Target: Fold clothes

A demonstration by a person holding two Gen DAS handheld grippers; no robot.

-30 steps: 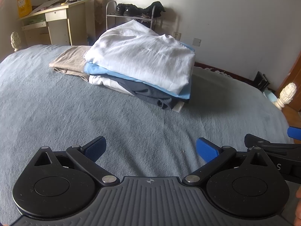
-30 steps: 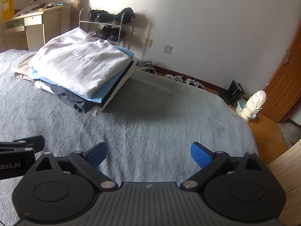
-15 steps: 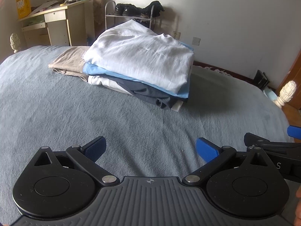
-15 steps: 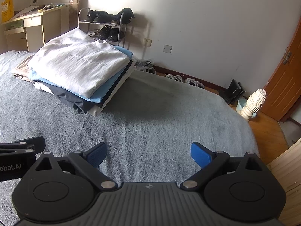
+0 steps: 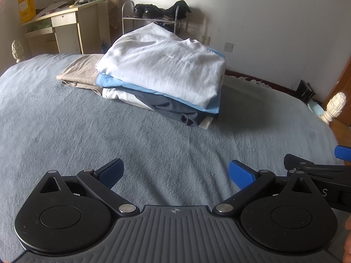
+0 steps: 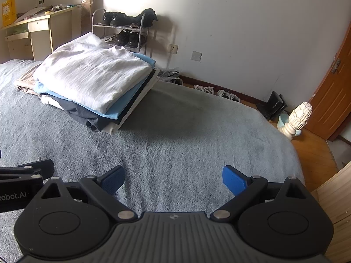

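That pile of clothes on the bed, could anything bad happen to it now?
Maybe. The pile is uneven: the white shirt on top slopes and the layers below stick out, so a nudge might slide it apart. It also sits near the far edge of the bed, so pushed clothes could land by the shoes on the floor. Both grippers, left and right, are open and empty.

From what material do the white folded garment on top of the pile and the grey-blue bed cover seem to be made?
White folded garment: probably thin woven cotton or linen, matte; it shows fine slubby lines and soft creases. Grey-blue bed cover: seems a plush or terry-like fabric, matte; its surface looks fuzzy, with a short nap. Neither fibre can be confirmed by sight.
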